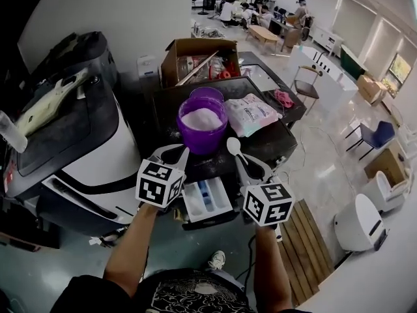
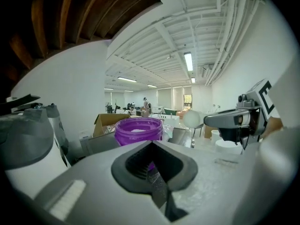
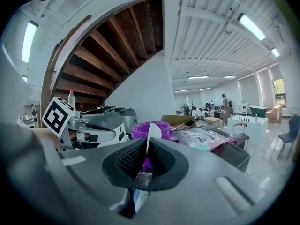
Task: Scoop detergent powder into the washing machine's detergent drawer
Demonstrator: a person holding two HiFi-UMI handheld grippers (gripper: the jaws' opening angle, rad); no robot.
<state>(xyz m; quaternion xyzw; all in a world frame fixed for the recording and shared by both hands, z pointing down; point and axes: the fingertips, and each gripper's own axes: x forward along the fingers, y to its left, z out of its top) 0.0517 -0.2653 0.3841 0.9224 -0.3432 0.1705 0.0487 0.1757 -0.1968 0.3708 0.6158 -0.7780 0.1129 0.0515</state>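
A purple tub full of white powder stands on the black washing machine top. The detergent drawer is pulled out below it, between my two grippers. My left gripper is at the tub's near left, jaws shut with nothing seen held; the left gripper view shows the tub just ahead of the left gripper. My right gripper is shut on a white spoon, bowl up, right of the tub. In the right gripper view the spoon rises from the right gripper before the tub.
A detergent bag lies right of the tub, a pink cloth beyond it. An open cardboard box stands behind. A large white and black machine fills the left side. A wooden pallet lies on the floor at the right.
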